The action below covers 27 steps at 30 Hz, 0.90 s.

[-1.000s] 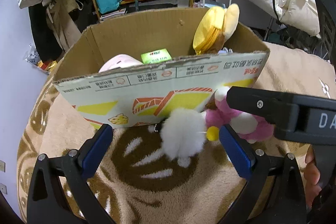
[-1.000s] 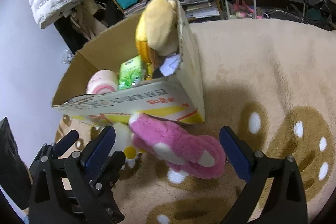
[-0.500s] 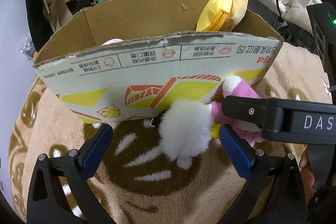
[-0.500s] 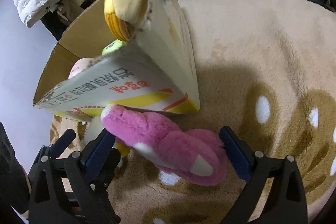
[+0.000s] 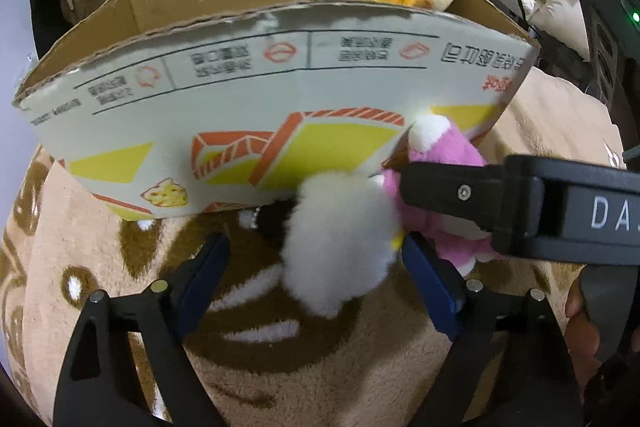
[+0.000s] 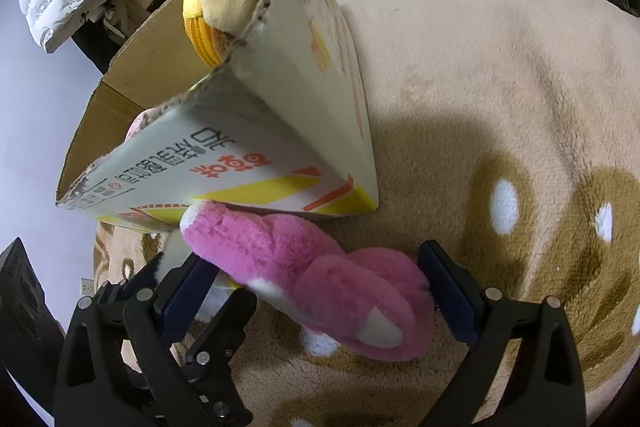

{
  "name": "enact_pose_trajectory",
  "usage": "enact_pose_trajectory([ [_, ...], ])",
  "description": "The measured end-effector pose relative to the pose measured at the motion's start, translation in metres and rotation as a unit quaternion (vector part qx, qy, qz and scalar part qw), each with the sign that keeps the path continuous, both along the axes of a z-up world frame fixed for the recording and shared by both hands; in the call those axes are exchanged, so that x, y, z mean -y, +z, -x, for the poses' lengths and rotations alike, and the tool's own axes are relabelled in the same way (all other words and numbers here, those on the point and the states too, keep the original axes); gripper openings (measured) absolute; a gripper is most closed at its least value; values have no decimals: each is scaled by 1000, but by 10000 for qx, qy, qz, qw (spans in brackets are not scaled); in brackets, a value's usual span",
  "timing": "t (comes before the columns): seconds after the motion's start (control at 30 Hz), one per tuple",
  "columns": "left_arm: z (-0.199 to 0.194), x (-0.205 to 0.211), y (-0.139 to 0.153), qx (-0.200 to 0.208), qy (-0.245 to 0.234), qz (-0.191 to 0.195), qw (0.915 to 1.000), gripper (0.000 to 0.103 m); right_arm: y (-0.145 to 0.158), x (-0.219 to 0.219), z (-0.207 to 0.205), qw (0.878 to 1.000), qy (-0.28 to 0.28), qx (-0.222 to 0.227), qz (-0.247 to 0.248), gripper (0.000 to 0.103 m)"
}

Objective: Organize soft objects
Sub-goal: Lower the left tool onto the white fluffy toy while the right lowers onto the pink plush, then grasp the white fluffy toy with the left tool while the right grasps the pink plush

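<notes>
Both grippers, left (image 5: 316, 271) just closing in and right (image 6: 316, 291), are apart around the fluff ball (image 5: 336, 247) and pink toy (image 6: 304, 267); squeeze each middle gently, then lift over the box (image 5: 280, 99).

White letters "DA" stand on the black gripper body (image 5: 560, 215) just right of the cardboard box (image 5: 240, 99), whose upside-down printed panel text seems unreadable.

A tan plush rug (image 6: 500, 75) with brown patches carries three things — a cardboard box (image 5: 256, 99), a white fluffy toy (image 5: 336, 247), a pink plush (image 6: 304, 267).
</notes>
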<state>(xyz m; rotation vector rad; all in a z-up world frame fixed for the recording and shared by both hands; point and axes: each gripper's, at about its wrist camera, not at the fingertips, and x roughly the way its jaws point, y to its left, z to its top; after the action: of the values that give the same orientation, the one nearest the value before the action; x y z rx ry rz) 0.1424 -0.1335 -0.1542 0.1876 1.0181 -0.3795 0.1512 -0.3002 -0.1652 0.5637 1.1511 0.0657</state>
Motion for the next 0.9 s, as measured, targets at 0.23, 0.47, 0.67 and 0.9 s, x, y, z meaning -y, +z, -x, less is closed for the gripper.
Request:
enact_pose_trajectory([
  [0.23, 2, 5, -3, 67, -169, 81, 9998, 63, -4, -3, -1, 10000, 26, -11, 74, 103],
  [0.47, -8, -13, -7, -378, 154, 645, 9971, 49, -6, -5, -2, 9999, 40, -42, 132, 98],
  [0.67, -4, -15, -7, -295, 147, 546, 9980, 40, -7, -1, 3, 9999, -7, -77, 103, 96],
  [0.9, 3, -8, -6, -169, 109, 387, 9990, 40, -2, -3, 5, 9997, 25, -126, 218, 93],
])
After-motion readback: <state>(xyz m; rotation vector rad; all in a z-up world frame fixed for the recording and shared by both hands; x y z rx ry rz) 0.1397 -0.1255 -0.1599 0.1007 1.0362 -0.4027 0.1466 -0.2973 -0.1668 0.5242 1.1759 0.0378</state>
